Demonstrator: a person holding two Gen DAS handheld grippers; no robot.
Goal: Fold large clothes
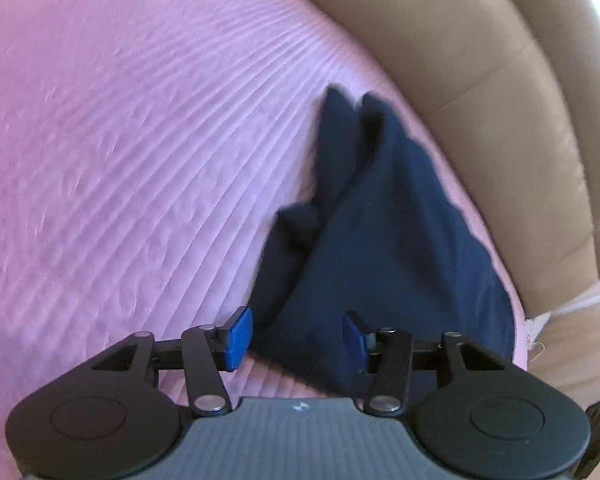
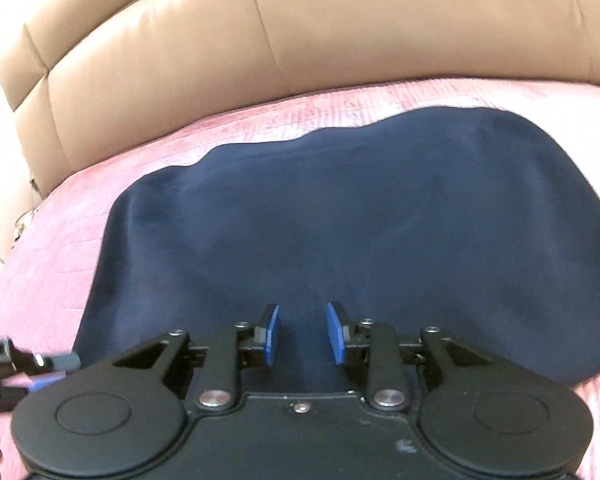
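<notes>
A dark navy garment (image 2: 360,220) lies on a pink quilted bedspread (image 2: 60,248), spread wide and fairly flat in the right wrist view. In the left wrist view the garment (image 1: 380,240) runs away from me as a long folded shape with two pointed ends far off. My left gripper (image 1: 298,338) is open, its blue pads wide apart over the garment's near edge, holding nothing. My right gripper (image 2: 302,334) is open, its blue pads apart just above the middle of the garment's near part, holding nothing.
A tan padded leather headboard (image 2: 300,32) stands behind the bed, close to the garment's far edge; it also shows in the left wrist view (image 1: 500,120) at the right. The pink bedspread (image 1: 120,160) stretches far to the left. The other gripper's black body (image 2: 4,360) shows at the right wrist view's left edge.
</notes>
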